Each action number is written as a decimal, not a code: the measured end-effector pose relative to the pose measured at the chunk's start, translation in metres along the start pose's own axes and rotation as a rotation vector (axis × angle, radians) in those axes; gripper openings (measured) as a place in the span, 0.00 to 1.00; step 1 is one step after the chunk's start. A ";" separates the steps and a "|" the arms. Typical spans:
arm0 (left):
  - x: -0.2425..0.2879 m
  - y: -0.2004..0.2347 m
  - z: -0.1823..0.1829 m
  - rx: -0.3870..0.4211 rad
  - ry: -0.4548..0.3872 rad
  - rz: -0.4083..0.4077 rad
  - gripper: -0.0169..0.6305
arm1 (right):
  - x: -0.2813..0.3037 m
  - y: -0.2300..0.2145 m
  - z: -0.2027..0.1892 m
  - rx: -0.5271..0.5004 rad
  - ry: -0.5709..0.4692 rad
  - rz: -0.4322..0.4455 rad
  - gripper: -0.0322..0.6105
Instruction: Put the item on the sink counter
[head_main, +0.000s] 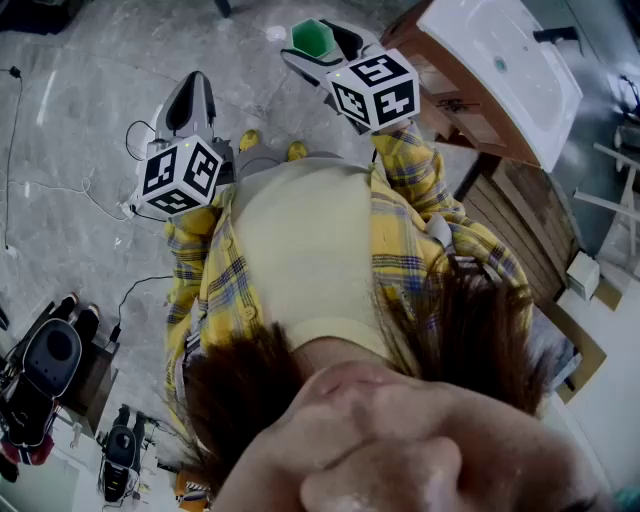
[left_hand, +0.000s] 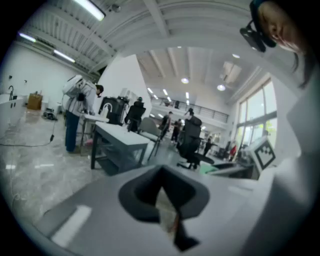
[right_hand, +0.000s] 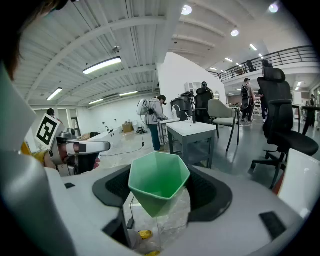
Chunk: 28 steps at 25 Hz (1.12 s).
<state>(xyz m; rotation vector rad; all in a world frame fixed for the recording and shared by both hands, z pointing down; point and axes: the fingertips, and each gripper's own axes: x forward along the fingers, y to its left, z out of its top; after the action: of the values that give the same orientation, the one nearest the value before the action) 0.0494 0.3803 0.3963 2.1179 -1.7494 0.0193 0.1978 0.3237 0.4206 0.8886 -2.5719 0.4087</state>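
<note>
Scene: A person in a yellow plaid shirt (head_main: 200, 290) stands on a grey marble floor (head_main: 90, 90), looking steeply down with a gripper in each hand.
Green cup: The faceted green cup (head_main: 312, 36) sits between the jaws of the right gripper (head_main: 325, 48), lifted clear of the floor with its open mouth facing the gripper's camera.
Right gripper: Grasping the cup, jaws spread wide around its sides; its marker cube (head_main: 373, 88) sits just behind, close to the person's chest.
Left gripper: The left gripper (head_main: 190, 105) is held low on the person's left, well apart from the cup. In its own view the dark pads appear to meet at the tips with nothing between them, though the picture is soft there.
Sink counter: A white sink counter (head_main: 530, 95) on a wooden cabinet (head_main: 470, 120) stands to the person's right, at the head view's upper right. The cup is near its left end but not on it or touching it.
Underfoot: The toes of yellow shoes (head_main: 248, 139) show between the two grippers; a thin cable (head_main: 60, 185) trails across the floor on the left.
Background: The gripper views take in a bright hall with a grey table (right_hand: 192, 132), a black office chair (right_hand: 282, 135) and people standing at a distance.
</note>
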 end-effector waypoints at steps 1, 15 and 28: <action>0.000 0.000 0.000 -0.001 0.001 0.000 0.04 | 0.000 0.000 0.000 0.000 0.000 0.000 0.58; -0.001 -0.003 -0.004 0.015 0.026 0.018 0.04 | 0.001 -0.002 0.004 0.051 -0.021 0.042 0.58; 0.037 0.044 0.004 -0.050 0.046 0.048 0.04 | 0.055 -0.013 0.020 0.035 0.030 0.064 0.58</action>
<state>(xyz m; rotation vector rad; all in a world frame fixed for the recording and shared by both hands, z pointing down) 0.0146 0.3384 0.4149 2.0244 -1.7553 0.0373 0.1610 0.2774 0.4295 0.8070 -2.5783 0.4832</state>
